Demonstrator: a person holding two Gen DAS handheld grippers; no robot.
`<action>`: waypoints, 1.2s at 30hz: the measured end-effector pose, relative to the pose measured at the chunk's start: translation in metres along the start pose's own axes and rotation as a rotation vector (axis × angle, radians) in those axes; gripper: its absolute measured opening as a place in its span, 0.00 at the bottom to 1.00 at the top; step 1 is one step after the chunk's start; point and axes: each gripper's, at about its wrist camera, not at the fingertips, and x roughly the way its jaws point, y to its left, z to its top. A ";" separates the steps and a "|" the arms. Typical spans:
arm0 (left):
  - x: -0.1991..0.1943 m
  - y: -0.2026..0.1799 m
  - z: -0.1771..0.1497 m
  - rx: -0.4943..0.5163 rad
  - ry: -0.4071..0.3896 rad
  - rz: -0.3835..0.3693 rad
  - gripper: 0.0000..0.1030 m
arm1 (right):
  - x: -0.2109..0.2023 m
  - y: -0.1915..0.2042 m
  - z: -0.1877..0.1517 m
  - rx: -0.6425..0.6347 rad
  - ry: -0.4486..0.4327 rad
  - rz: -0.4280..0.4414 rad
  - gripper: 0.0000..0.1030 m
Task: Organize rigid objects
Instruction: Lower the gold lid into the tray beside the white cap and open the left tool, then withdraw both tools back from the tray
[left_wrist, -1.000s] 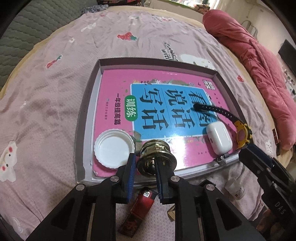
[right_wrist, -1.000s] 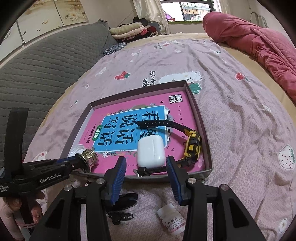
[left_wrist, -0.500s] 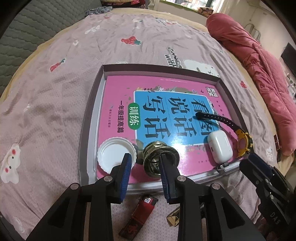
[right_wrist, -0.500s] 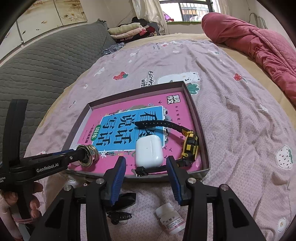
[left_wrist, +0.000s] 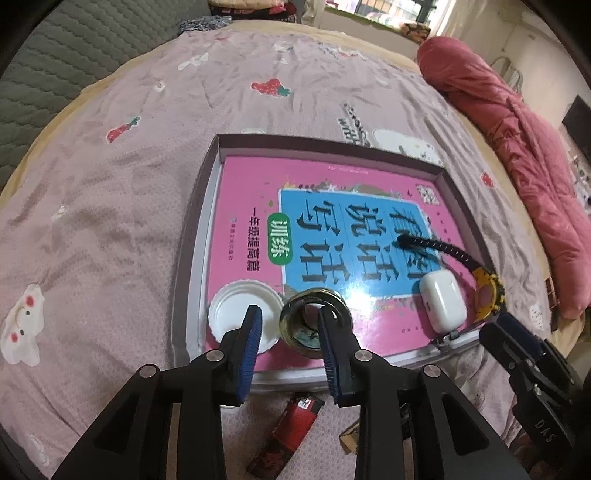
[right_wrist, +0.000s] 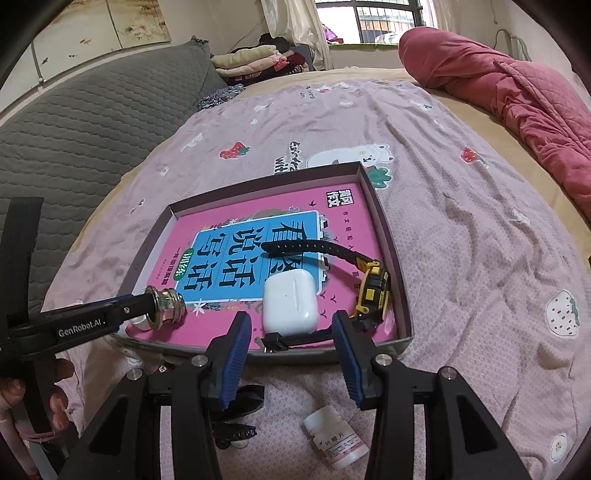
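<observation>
A shallow box (left_wrist: 207, 206) with a pink book (left_wrist: 251, 192) in it lies on the bed. On the book lie a white lid (left_wrist: 225, 314), a brass fitting (left_wrist: 314, 325), a white earbud case (left_wrist: 443, 304) and a yellow-and-black watch (left_wrist: 487, 291). My left gripper (left_wrist: 290, 345) is open, its fingers either side of the brass fitting (right_wrist: 166, 308), which rests on the book. My right gripper (right_wrist: 290, 360) is open and empty, just in front of the box's near wall, by the earbud case (right_wrist: 291, 301) and watch (right_wrist: 373, 291).
A red lighter (left_wrist: 284, 432) lies on the sheet in front of the box. A small white pill bottle (right_wrist: 338, 441) and black hair clips (right_wrist: 236, 430) lie under my right gripper. A red quilt (right_wrist: 517, 107) lies at the right and a grey headboard (right_wrist: 74, 125) at the left.
My left gripper has opened and let go of the brass fitting, which now rests on the book. It has drawn back slightly. The right gripper has barely moved.
</observation>
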 end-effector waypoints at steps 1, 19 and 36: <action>0.002 0.003 0.000 -0.015 0.007 -0.017 0.43 | 0.000 0.000 0.000 -0.001 0.000 -0.002 0.45; -0.013 -0.005 -0.004 0.033 -0.046 -0.020 0.48 | -0.011 0.004 0.003 -0.010 -0.021 -0.018 0.46; -0.049 -0.008 -0.012 0.064 -0.120 0.001 0.60 | -0.030 0.016 0.008 -0.042 -0.067 -0.015 0.51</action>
